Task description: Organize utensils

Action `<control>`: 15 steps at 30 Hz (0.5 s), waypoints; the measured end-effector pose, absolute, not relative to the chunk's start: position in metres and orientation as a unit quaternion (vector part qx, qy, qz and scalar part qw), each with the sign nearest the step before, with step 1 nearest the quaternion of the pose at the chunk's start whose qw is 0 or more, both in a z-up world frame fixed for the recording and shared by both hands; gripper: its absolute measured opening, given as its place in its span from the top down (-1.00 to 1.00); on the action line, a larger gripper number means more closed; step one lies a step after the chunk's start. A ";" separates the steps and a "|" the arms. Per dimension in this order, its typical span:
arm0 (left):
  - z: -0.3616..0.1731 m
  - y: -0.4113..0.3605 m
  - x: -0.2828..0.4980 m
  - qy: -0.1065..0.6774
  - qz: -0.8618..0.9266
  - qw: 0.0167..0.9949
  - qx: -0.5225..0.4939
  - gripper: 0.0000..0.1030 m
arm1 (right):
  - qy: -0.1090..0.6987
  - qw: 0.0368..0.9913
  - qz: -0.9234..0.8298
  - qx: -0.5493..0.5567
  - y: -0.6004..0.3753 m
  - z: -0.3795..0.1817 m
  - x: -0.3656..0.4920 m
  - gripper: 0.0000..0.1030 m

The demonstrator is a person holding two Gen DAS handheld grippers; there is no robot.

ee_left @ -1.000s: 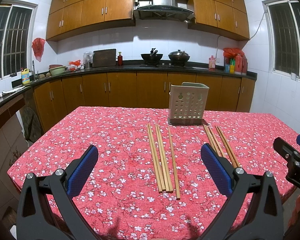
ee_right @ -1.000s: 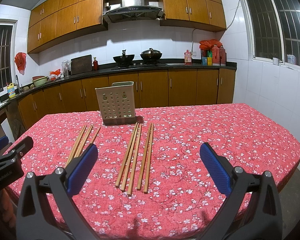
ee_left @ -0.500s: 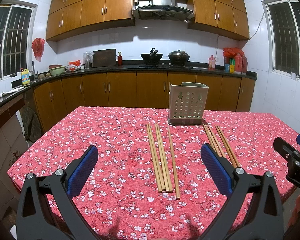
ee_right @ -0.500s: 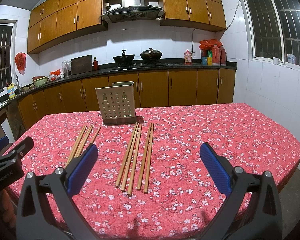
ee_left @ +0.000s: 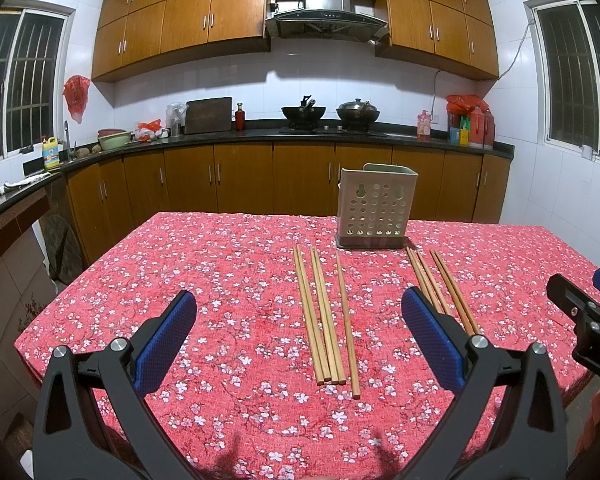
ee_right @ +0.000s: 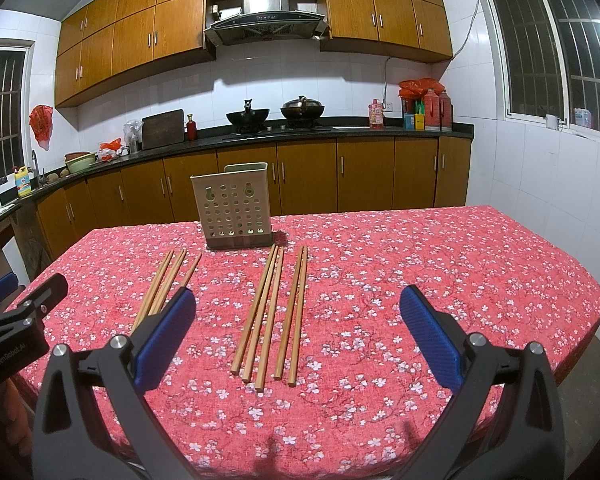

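Two groups of wooden chopsticks lie on the red floral tablecloth. In the left wrist view the left group [ee_left: 326, 316] lies ahead between my open fingers and the right group [ee_left: 440, 288] runs behind my right finger. In the right wrist view the right group [ee_right: 274, 316] lies ahead and the left group [ee_right: 162, 284] runs behind my left finger. A beige perforated utensil holder [ee_left: 374, 208] stands upright beyond the chopsticks; it also shows in the right wrist view [ee_right: 234, 208]. My left gripper [ee_left: 298, 332] and right gripper [ee_right: 298, 332] are open, empty, above the table's near edge.
The tablecloth [ee_left: 228, 280] covers the whole table. The right gripper's body [ee_left: 584, 324] shows at the left view's right edge. The left gripper's body [ee_right: 18, 328] shows at the right view's left edge. Kitchen counters and cabinets [ee_left: 244, 176] stand behind the table.
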State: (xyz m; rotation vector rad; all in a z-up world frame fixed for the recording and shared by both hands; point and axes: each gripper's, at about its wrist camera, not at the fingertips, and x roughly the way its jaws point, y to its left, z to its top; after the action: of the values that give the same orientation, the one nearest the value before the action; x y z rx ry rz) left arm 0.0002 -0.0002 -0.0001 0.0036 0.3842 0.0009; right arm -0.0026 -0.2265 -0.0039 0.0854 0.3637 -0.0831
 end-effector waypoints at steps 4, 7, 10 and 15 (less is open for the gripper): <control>0.000 0.000 0.000 0.191 0.000 0.982 0.002 -0.97 | 0.181 0.982 -0.041 0.043 -0.227 -0.004 -0.003 -0.92; 0.000 0.000 0.000 0.191 0.000 0.982 0.002 -0.97 | 0.181 0.982 -0.041 0.043 -0.227 -0.004 -0.003 -0.92; 0.000 0.000 0.000 0.192 0.000 0.981 0.002 -0.97 | 0.182 0.982 -0.041 0.043 -0.228 -0.004 -0.003 -0.92; -0.003 -0.001 0.002 0.194 0.001 0.981 0.001 -0.97 | 0.184 0.981 -0.042 0.045 -0.228 -0.006 -0.001 -0.92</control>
State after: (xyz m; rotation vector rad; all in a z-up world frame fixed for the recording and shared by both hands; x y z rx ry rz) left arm 0.0016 -0.0014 -0.0025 0.0014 0.3903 0.0023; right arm -0.0007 -0.2283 -0.0059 0.0899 0.3697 -0.0838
